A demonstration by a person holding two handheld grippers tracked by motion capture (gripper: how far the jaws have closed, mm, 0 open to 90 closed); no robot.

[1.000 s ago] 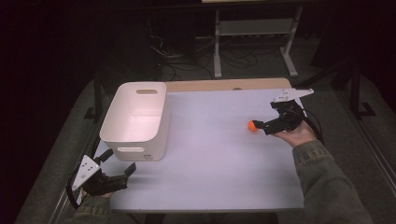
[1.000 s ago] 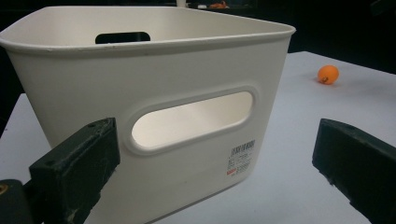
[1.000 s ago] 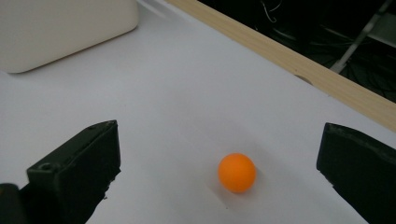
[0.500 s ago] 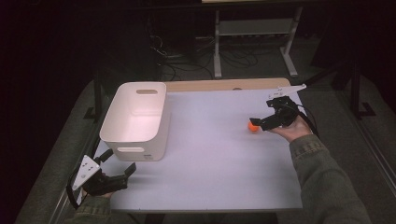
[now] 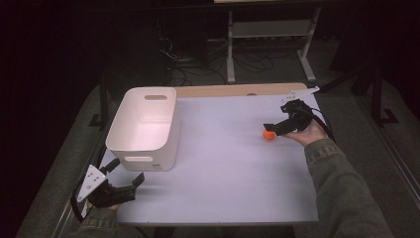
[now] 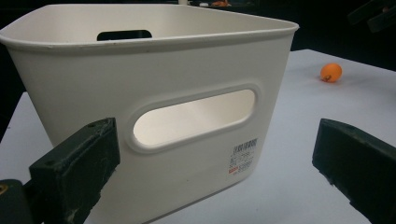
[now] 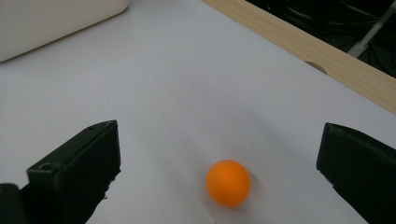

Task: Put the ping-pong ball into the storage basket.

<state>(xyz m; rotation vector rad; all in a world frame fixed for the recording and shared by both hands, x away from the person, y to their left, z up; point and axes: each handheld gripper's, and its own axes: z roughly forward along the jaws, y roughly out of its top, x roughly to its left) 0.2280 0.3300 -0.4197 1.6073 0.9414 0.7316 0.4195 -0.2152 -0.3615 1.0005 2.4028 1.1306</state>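
A small orange ball (image 5: pixel 269 134) lies on the white table (image 5: pixel 228 188), right of centre. My right gripper (image 5: pixel 272 130) is open just beside it, its jaws pointing left. In the right gripper view the ball (image 7: pixel 228 182) sits low between the wide-apart jaws of the right gripper (image 7: pixel 219 158), touching neither. A white plastic bin (image 5: pixel 143 126) with handle slots stands at the left, empty. My left gripper (image 5: pixel 126 172) hovers open near the bin's front corner. In the left gripper view the bin's handle slot (image 6: pixel 194 114) faces the open left gripper (image 6: pixel 219 158), and the ball (image 6: pixel 330 72) shows far off.
A wooden strip (image 5: pixel 237 90) runs along the table's far edge, also seen as the wooden strip (image 7: pixel 303 46) behind the ball. A metal stand (image 5: pixel 267 34) and cables are on the dark floor beyond. The bin's corner (image 7: pixel 56 18) lies far left of the ball.
My right gripper has moved left, closing in on the ball, which now sits between its open jaws. The left gripper and the bin have stayed put.
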